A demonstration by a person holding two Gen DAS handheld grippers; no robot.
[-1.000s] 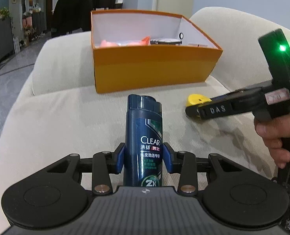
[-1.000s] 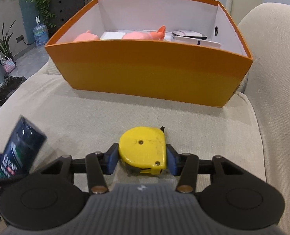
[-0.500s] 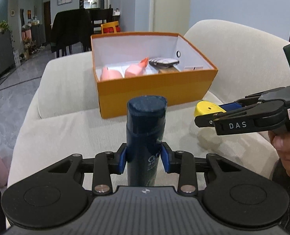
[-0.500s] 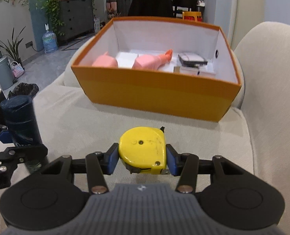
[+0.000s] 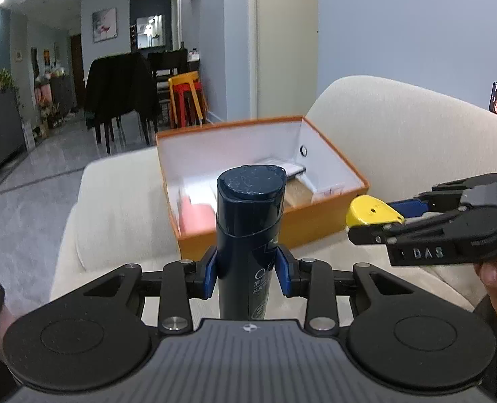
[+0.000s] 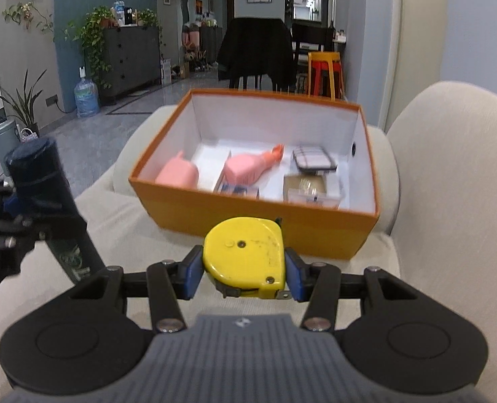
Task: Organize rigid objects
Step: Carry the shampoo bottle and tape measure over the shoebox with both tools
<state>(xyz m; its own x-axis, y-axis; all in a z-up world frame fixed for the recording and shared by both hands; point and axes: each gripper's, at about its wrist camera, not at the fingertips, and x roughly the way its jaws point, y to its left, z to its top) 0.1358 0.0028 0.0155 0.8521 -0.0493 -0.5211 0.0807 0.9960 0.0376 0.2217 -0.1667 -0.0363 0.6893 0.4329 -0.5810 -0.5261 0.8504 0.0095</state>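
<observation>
My left jaws (image 5: pixel 247 273) clamped an upright shampoo bottle (image 5: pixel 247 235); my right jaws (image 6: pixel 244 270) gripped a yellow tape measure (image 6: pixel 245 255), level, orange box (image 6: pixel 248 215) at twelve o'clock.

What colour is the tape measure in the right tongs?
Yellow. The tape measure shows best in the right wrist view, clamped between the blue pads.
</observation>
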